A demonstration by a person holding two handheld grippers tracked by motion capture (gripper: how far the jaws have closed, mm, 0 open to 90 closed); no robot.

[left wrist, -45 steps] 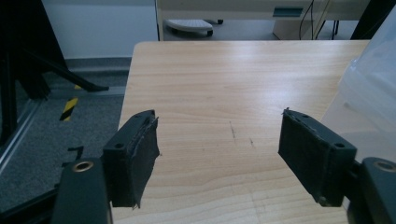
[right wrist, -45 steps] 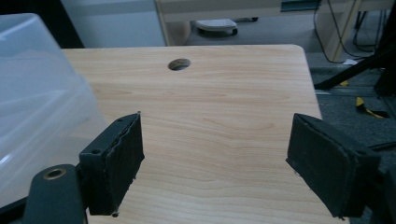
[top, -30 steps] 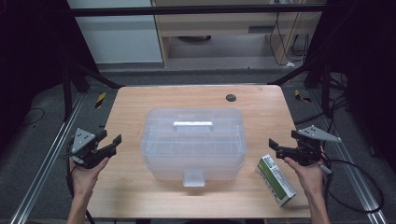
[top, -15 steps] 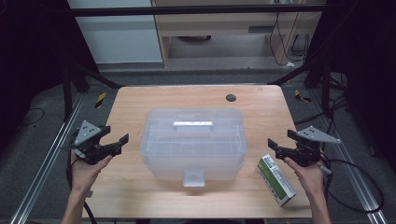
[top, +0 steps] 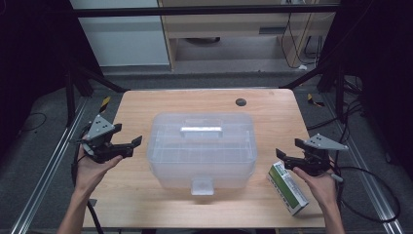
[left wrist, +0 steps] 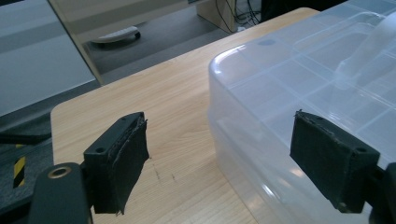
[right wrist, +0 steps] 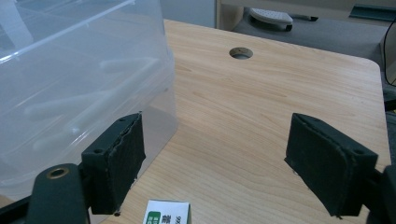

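A clear plastic storage box (top: 202, 146) with a latched lid and a handle stands in the middle of the wooden table (top: 146, 105). My left gripper (top: 134, 145) hovers just left of it and points at its side. Its jaws have just been opening and now stand wide, with nothing gripped. In the left gripper view the box (left wrist: 303, 79) lies just beyond my left gripper (left wrist: 219, 158). My right gripper (top: 283, 159) is open at the box's right, above a green and white carton (top: 287, 187). The right gripper view has the box (right wrist: 79, 79) and the carton (right wrist: 168, 213).
A round cable hole (top: 240, 102) sits near the table's far edge, also in the right gripper view as the hole (right wrist: 241, 52). Metal rails run along both sides of the table. Cables trail on the floor at the right.
My left gripper has risen and moved a little toward the box, and its jaws have spread wider. The right gripper has barely moved.
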